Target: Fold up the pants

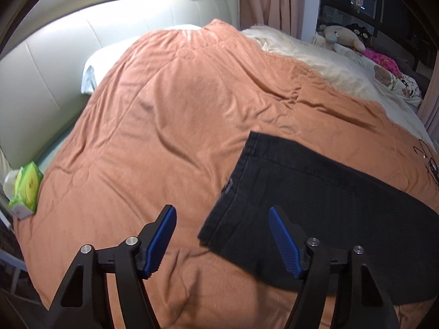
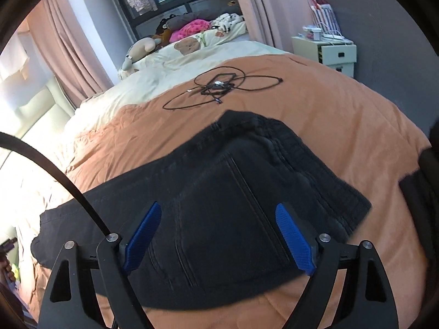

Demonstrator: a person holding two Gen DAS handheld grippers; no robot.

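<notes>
Both grippers held above the pants, jaws apart, nothing gripped

The left gripper hangs over the hem end of the pants, blue pads spread with nothing between them; the right gripper hangs over the waistband end, its pads also spread wide and clear of the cloth.

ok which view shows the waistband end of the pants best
The right wrist view: the waistband and seams of the black pants fill the middle of the frame. The left wrist view shows only the hem end of the pants on the orange blanket.
</notes>
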